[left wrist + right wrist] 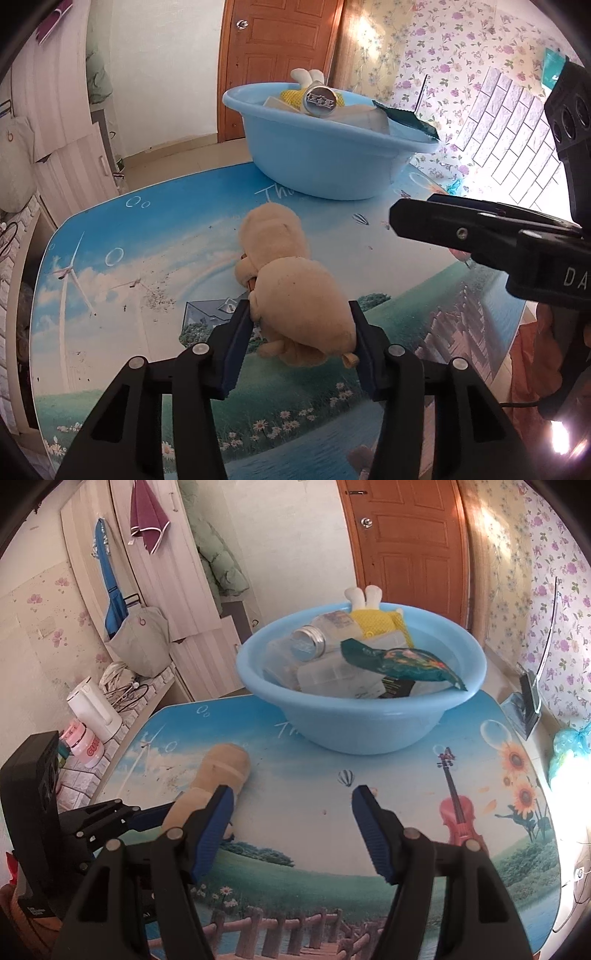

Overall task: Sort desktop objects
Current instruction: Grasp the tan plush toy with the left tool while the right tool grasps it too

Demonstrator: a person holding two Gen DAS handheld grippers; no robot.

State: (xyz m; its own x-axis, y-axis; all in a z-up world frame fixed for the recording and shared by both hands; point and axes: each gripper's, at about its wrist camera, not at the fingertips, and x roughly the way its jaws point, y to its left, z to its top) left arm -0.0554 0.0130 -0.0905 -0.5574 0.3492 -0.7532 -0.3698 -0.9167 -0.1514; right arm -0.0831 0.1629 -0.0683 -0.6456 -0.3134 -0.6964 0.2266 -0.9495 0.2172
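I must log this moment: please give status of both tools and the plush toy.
Left tool shut on plush toy, toy on table. Right tool open, empty. Path to blue basin clear.

Plush toy [221, 771]: lower half hidden behind the right gripper's finger.
Basin [314, 162]: printed table lettering partly covered.

A brown wooden door [406, 542] stands shut beside floral wallpaper [554, 554]. A maroon towel [147, 517] and a blue cloth [107, 576] hang on white cupboards [166, 590]. A white kettle [94, 709] stands beside a pink cup [83, 744].
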